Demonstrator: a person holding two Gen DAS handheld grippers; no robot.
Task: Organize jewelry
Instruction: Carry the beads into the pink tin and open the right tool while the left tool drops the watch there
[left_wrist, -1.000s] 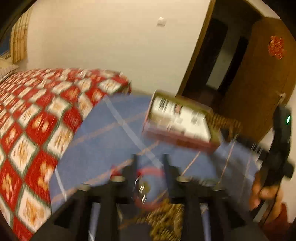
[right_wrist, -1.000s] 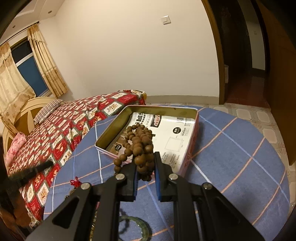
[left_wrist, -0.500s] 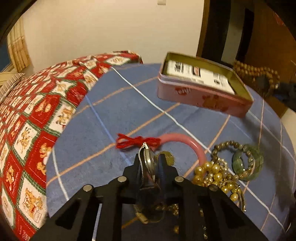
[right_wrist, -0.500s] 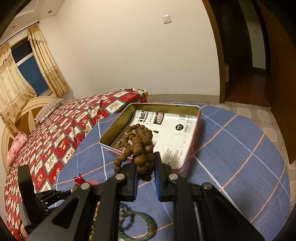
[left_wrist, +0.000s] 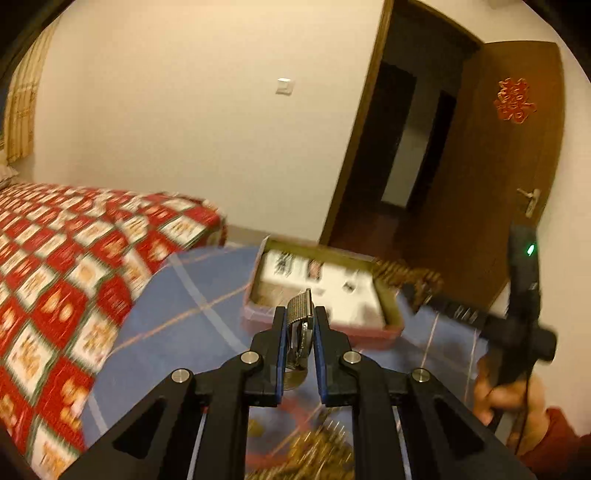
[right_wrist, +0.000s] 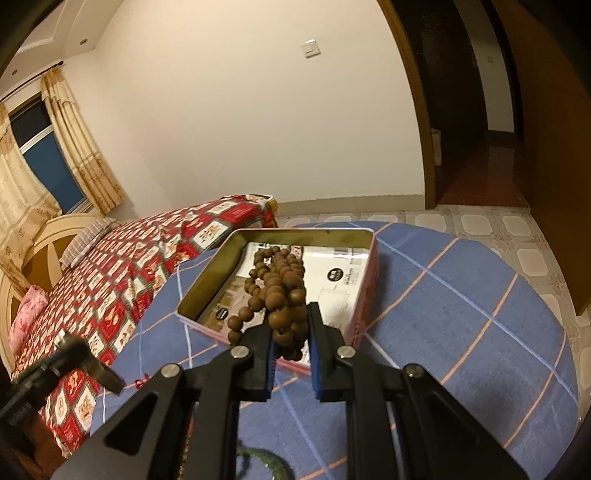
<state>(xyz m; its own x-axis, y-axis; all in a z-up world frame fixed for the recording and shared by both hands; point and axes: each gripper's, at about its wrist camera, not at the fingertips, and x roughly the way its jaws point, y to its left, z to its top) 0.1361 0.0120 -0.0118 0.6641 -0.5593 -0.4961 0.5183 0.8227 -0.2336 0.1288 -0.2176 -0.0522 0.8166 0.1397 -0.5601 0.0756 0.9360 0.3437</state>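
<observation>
Both grippers are clamped tight on jewelry. Left gripper pinches a metal-mesh watch above the blue cloth; right gripper grips wooden beads over the pink tin.

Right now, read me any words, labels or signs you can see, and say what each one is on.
"囍": red double-happiness ornament on the wooden door.
Printed sheet inside the tin: black labels and small print, too small to read.
Nothing else carries text.
</observation>
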